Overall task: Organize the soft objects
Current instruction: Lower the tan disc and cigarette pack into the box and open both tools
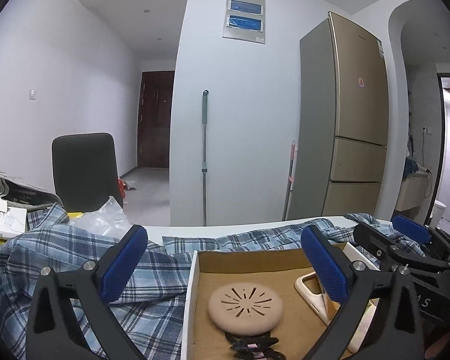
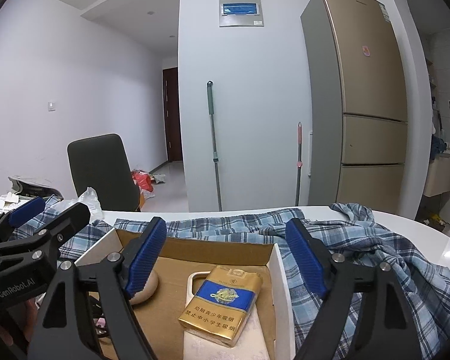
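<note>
Far left on the table (image 2: pixel 405 225), beyond the work area, lie paper boxes (image 1: pixel 3 219) and a crumpled clear plastic bag (image 1: pixel 105 219), with a dark chair (image 1: pixel 84 171) behind them. The plaid shirt (image 1: pixel 60 258) — the main soft item — sprawls rumpled across the table, running under and around an open cardboard box (image 1: pixel 195 285) and bunching again at the right. It looks light, limp and non-slip; it should drape and drag when lifted, so a raised fold or the collar area is judged the best purchase, not a flat stretch. The left gripper (image 1: pixel 225 267) stands with its jaws wide apart and nothing between the pads, one finger over the shirt, the other over the box. Inside the box, left to right: a dark tangled item (image 1: pixel 252 345) at the near edge, too cropped to identify; a round tan perforated pad (image 1: pixel 245 307), seemingly flexible and light; a cream phone case (image 2: pixel 195 282), pliable at its rim; and lying on it a gold-and-blue cigarette pack (image 2: pixel 222 303), crushable. The right gripper (image 2: pixel 225 258) also stands open and empty, over the pack. Obstructions — the box weighs down the shirt's middle, and the two grippers crowd each other over it. A mop (image 2: pixel 213 138) and refrigerator (image 2: pixel 369 90) stand well clear.
</note>
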Demonstrator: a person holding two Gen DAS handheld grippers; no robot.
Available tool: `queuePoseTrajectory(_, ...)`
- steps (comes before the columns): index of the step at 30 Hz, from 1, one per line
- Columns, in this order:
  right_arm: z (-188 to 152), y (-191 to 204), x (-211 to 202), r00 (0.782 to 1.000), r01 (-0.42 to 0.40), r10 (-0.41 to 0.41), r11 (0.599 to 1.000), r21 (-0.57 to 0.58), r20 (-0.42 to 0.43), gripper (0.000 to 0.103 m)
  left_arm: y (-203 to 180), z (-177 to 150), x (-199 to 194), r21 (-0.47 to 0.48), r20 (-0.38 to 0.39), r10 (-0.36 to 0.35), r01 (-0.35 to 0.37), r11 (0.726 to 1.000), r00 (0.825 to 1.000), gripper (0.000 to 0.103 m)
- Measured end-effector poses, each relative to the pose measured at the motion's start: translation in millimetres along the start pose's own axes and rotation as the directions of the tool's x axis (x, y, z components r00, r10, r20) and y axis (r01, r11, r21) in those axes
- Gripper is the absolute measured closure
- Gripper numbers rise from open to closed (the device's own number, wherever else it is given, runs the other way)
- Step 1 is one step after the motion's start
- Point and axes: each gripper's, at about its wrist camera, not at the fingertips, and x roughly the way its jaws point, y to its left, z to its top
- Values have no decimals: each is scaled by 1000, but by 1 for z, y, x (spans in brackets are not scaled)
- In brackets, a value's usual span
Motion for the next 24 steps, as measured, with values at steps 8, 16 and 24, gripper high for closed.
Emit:
queuePoseTrajectory(8,0,-1,0,1000,-1,1,1000,2,1,22,-1,1,0,1,5,-2,2,1000,1000,0)
queuePoseTrajectory(16,15,-10,-16,999,-6,4,999,48,33,22,-12,28,-37,62,91,-11,6,998,996,1)
queuePoseTrajectory(24,51,-6,-84,991,-55,53,998,11,127,15,-24,79,-116,90,159,-5,-10,996,987,1)
